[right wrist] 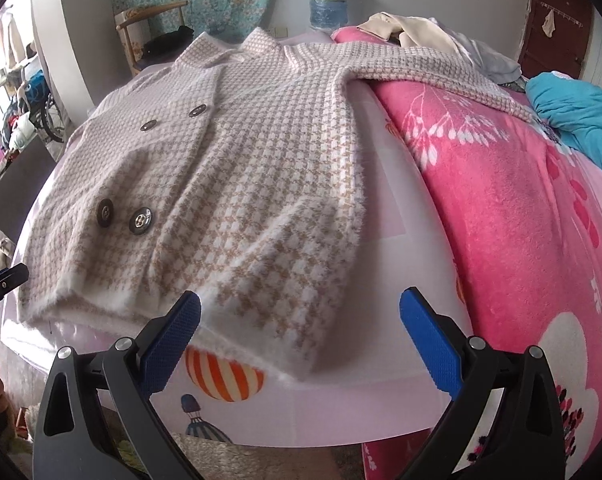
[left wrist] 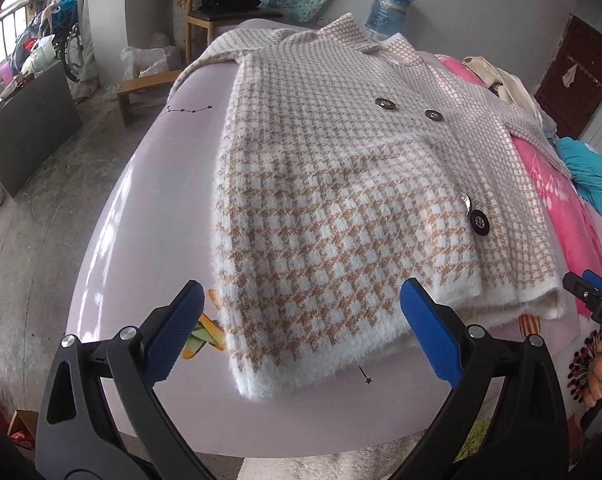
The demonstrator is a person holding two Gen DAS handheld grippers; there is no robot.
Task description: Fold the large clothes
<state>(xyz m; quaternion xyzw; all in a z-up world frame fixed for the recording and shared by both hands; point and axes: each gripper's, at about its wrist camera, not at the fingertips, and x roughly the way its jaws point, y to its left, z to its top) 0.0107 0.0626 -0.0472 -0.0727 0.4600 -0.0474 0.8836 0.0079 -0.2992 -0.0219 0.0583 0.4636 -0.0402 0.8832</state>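
Observation:
A fuzzy tan-and-white houndstooth coat (left wrist: 341,184) with dark round buttons (left wrist: 479,222) lies flat on the pale pink table (left wrist: 149,240), collar at the far end, hem nearest me. It also shows in the right wrist view (right wrist: 237,184), one sleeve (right wrist: 441,76) stretched over the pink blanket. My left gripper (left wrist: 301,332) is open and empty, just short of the hem's left corner. My right gripper (right wrist: 301,336) is open and empty above the hem's right part; its tip also shows in the left wrist view (left wrist: 589,292).
A pink floral blanket (right wrist: 521,208) lies right of the coat, with a teal cloth (right wrist: 573,108) and a beige garment (right wrist: 413,32) behind. A wooden chair (left wrist: 221,20), a stool (left wrist: 141,92) and a blue water jug (left wrist: 389,8) stand beyond the table.

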